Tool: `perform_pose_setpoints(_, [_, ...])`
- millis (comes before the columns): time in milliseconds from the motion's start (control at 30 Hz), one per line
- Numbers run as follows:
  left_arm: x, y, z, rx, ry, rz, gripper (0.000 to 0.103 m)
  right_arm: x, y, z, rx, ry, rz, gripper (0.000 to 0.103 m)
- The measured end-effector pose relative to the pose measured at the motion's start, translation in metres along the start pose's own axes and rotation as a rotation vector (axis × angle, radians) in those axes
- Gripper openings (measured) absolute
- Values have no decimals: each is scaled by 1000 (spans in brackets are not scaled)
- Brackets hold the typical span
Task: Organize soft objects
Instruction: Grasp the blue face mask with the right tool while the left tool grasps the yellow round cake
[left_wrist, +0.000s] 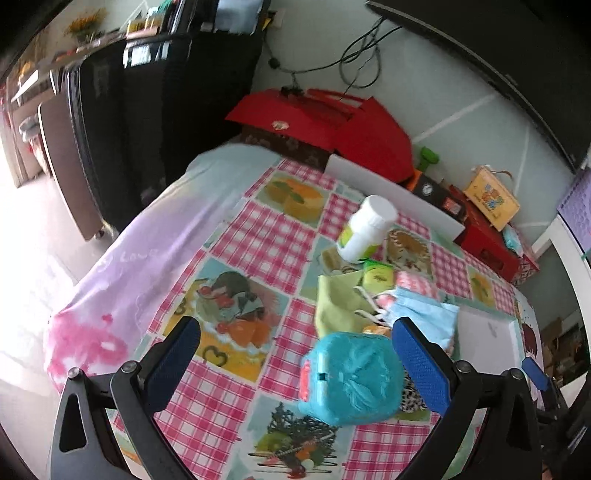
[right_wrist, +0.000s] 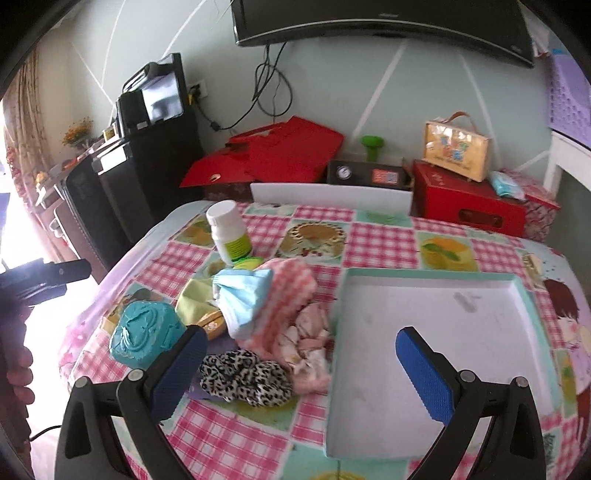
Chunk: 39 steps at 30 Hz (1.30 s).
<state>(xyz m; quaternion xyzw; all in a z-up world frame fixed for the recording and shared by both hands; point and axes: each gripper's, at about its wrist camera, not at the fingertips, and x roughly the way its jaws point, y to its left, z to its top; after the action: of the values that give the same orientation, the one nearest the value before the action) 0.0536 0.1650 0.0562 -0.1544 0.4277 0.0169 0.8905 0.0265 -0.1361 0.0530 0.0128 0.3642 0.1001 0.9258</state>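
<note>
A pile of soft things lies mid-table: a light blue face mask (right_wrist: 242, 291), a pink checked cloth (right_wrist: 291, 284), a pale patterned cloth (right_wrist: 308, 339), a leopard-print scrunchie (right_wrist: 245, 378) and a green cloth (right_wrist: 194, 299). Right of the pile lies a shallow white tray (right_wrist: 436, 314) with a teal rim, nothing in it. A teal container (left_wrist: 351, 376) sits between the fingers of my open left gripper (left_wrist: 295, 358), not gripped. My right gripper (right_wrist: 301, 369) hangs open above the tray's left edge and the scrunchie. The mask (left_wrist: 421, 314) and green cloth (left_wrist: 338, 302) also show in the left wrist view.
A white pill bottle (right_wrist: 227, 230) and a small green tub (right_wrist: 245, 263) stand behind the pile. Red boxes (right_wrist: 465, 199), a yellow bag (right_wrist: 456, 146) and a white board (right_wrist: 330, 197) line the wall. A black cabinet (right_wrist: 155, 162) stands at the left. A person's hand (right_wrist: 16, 373) shows at the far left.
</note>
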Motion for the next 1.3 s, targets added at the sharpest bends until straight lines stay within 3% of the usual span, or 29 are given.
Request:
perform_pose_setpoints(400, [50,-33,10,85,122,-28,103,53,10,15,14,48,123,100])
perform_pose_setpoints(600, [75,-57,15,166,207,-57,103,76,11,20,17,85,150,85])
perform_pose_setpoints(767, [92,-70,12,222,272,-81,103,93,9,21,41,122,191,60])
perform_pose_setpoints(900, [108,-78,9,261,343,-104,103,103,6,20,73,145,240,51])
perform_pose_setpoints(1000, [116,-84,9,290,394,-131,103,107,4,18,87,161,269,38])
perform_pose_setpoints(1067, [120,-89,9,318,429,-131,103,109,3,17,107,169,290,24])
perform_pose_setpoints(1300, [133,-114,4,433,504,-139,103,108,-3,17,124,167,307,13])
